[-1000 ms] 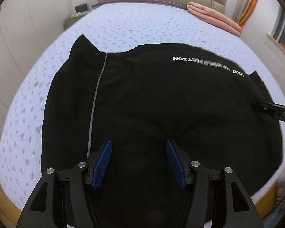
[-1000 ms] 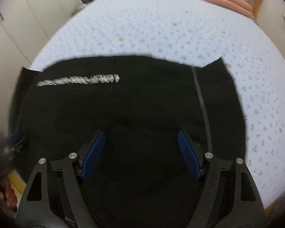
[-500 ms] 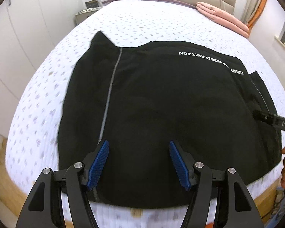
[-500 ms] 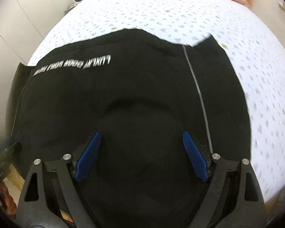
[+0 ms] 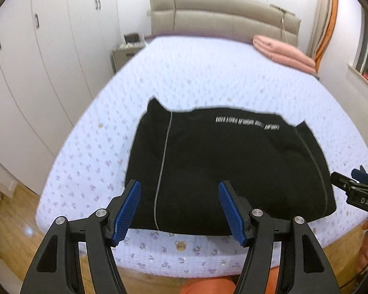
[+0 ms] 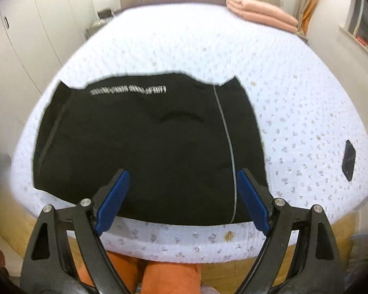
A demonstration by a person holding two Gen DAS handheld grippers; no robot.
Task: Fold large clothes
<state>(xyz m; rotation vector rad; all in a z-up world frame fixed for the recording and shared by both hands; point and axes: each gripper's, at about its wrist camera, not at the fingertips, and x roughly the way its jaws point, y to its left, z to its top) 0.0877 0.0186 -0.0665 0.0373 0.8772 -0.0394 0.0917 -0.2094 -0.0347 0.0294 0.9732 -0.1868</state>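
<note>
Holding both tools back from the foot of the bed, we see the left gripper (image 5: pixel 179 210) with its jaws spread wide and empty, and the right gripper (image 6: pixel 182 199) likewise wide apart and gripping nothing. Just past them the black garment (image 5: pixel 223 171) lies flat on the near part of the bed (image 5: pixel 208 78), its near edge along the mattress edge, a thin grey stripe running down each side and a line of white lettering across the far part. It appears already folded into a broad rectangle, so we judge the next fold is likely in half again. To do that well, we would bring each tool down onto a near corner, close on all layers together, lift evenly, and carry the edge to meet the far edge squarely, keeping the two stripes parallel so nothing bunches. Farther off, a folded pink blanket (image 5: pixel 282 51) rests near the headboard (image 5: pixel 220 14), well clear of our work.
</note>
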